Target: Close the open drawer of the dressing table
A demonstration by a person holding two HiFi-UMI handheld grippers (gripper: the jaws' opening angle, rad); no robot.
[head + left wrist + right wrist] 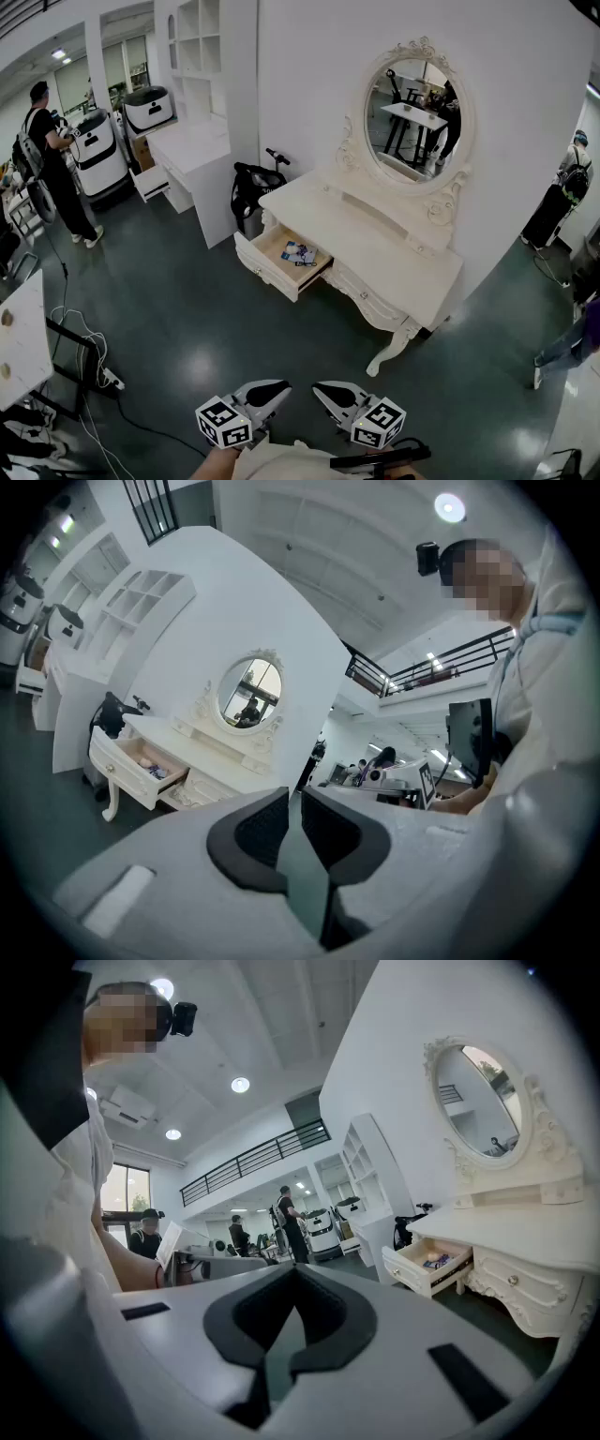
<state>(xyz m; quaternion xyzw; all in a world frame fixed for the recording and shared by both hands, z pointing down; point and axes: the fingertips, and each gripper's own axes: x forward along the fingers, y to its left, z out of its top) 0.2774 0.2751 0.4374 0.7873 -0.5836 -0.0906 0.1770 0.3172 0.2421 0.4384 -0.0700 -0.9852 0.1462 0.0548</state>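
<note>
The white dressing table point(384, 246) with its oval mirror point(412, 114) stands against the wall ahead. Its left drawer point(281, 259) is pulled out, with a few small items inside; the drawer also shows far off in the left gripper view point(141, 764) and the right gripper view point(433, 1267). Both grippers are held low and near me, well short of the table. My left gripper point(283, 385) point(292, 801) has a narrow slit between its pads and holds nothing. My right gripper point(320, 387) point(295, 1281) has its tips together, empty.
A black scooter-like thing point(251, 187) leans by the table's left end. Further left are a white desk with shelves point(187, 142), white machines point(97, 150) and a standing person point(52, 159). Cables point(84, 349) trail on the dark floor beside a white table point(21, 339). More people stand at the right point(567, 187).
</note>
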